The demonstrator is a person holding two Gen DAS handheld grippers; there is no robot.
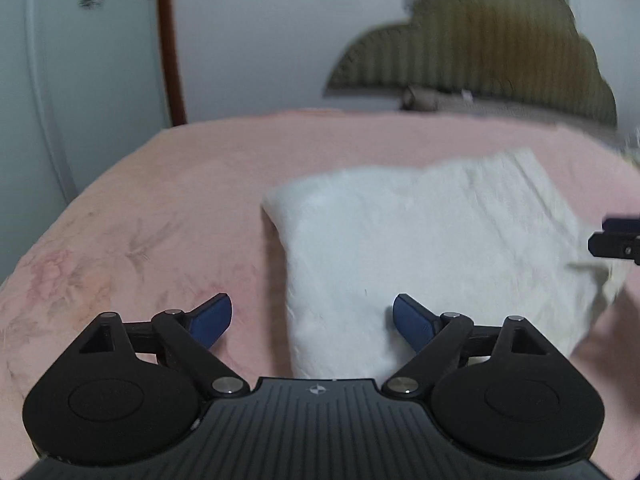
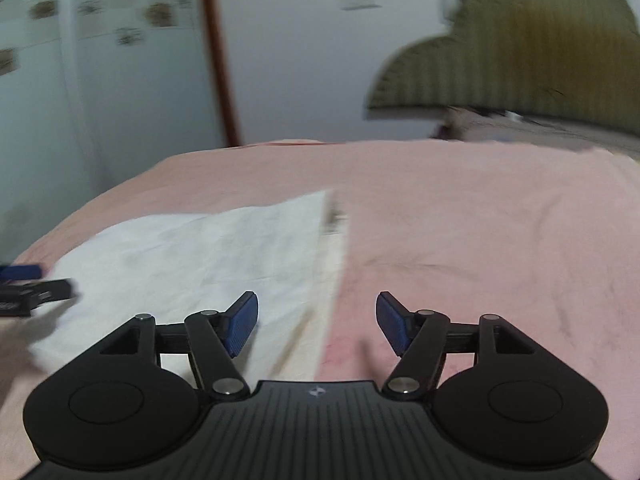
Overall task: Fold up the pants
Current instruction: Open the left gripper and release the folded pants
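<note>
Left wrist: pants' point(image 1: 420, 248) folded edge, right wrist: waistband point(image 2: 330, 264).

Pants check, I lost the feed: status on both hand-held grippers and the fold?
Left hand-held gripper open, empty. Right hand-held gripper open, empty. White pants folded, lying flat on pink bedsheet. Nothing in the way.

Pink-sheeted bed point(image 1: 208, 184), scalloped olive headboard point(image 1: 480, 48), pale walls point(image 1: 256, 40), brown door frame point(image 1: 170, 40).

no readable text, labels or numbers anywhere
</note>
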